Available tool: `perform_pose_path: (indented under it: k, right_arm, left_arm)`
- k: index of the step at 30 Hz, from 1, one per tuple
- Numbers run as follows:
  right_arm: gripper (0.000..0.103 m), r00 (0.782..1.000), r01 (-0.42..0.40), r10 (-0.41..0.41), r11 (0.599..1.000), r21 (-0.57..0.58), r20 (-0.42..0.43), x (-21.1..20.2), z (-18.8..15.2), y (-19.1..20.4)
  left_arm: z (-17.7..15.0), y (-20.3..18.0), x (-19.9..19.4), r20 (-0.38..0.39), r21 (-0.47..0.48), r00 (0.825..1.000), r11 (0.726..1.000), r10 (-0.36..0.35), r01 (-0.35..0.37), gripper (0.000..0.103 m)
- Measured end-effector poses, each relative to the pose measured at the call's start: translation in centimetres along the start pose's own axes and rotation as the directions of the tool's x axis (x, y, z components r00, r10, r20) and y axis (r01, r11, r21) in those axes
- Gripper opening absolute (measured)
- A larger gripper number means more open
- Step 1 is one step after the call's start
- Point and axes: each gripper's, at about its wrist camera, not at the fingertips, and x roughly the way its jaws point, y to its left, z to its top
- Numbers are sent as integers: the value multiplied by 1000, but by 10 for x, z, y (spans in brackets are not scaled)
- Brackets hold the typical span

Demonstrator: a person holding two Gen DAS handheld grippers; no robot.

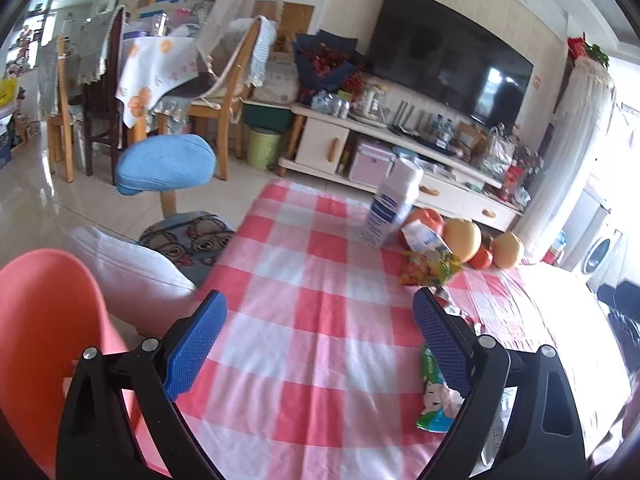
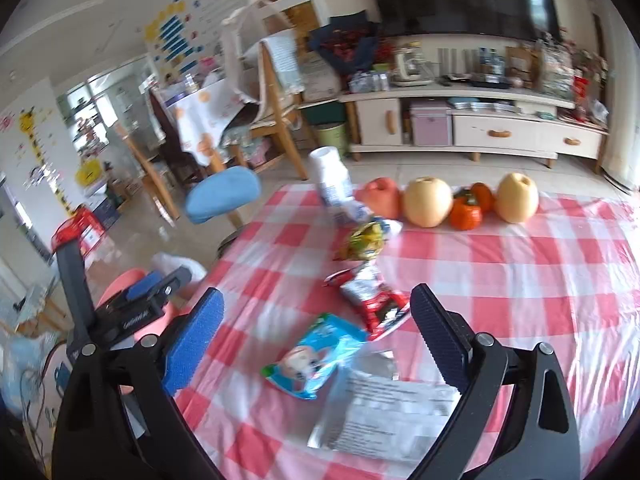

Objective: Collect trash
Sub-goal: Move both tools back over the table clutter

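Left wrist view: my left gripper (image 1: pixel 320 340) spread wide, empty, over the checked tablecloth (image 1: pixel 320 272).
Right wrist view: my right gripper (image 2: pixel 316 340) also wide apart, nothing between the fingers.
Trash: blue wrapper (image 2: pixel 316 356), red-white packet (image 2: pixel 374 300), silver pouch (image 2: pixel 384 412) lie close together on the cloth ahead of the right gripper; yellow-green wrapper (image 2: pixel 366 242) farther back.
Milk carton (image 1: pixel 390 208): upright near the far edge, beside the fruit (image 2: pixel 428 202).
Pink bin (image 1: pixel 44 344): off the table's left edge, next to the left gripper.
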Motion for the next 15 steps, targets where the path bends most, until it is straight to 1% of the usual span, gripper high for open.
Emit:
perform_pose_path:
  k: [3,6,10,15]
  right_arm:
    - [95,999,42,-43,999,26,13,-5,4,-17]
    - [95,997,75,-76,996,41,18,-7,7,-31]
    - [95,996,94,-94,994,57,3,-6,7,-50]
    - [95,993,106,-103,992,60,-54,-3,2,-65]
  left_arm:
    - [-3,-12,7,-28,2,999,999,-33,33,93]
    - [-4,-19,14,-49,-23,996,997,-77,76,93]
    - [-7,-34,33,-92,-87,984,986,-149,141,93]
    - [-4,-54,69,-131,-181,971,968,-199,174,93]
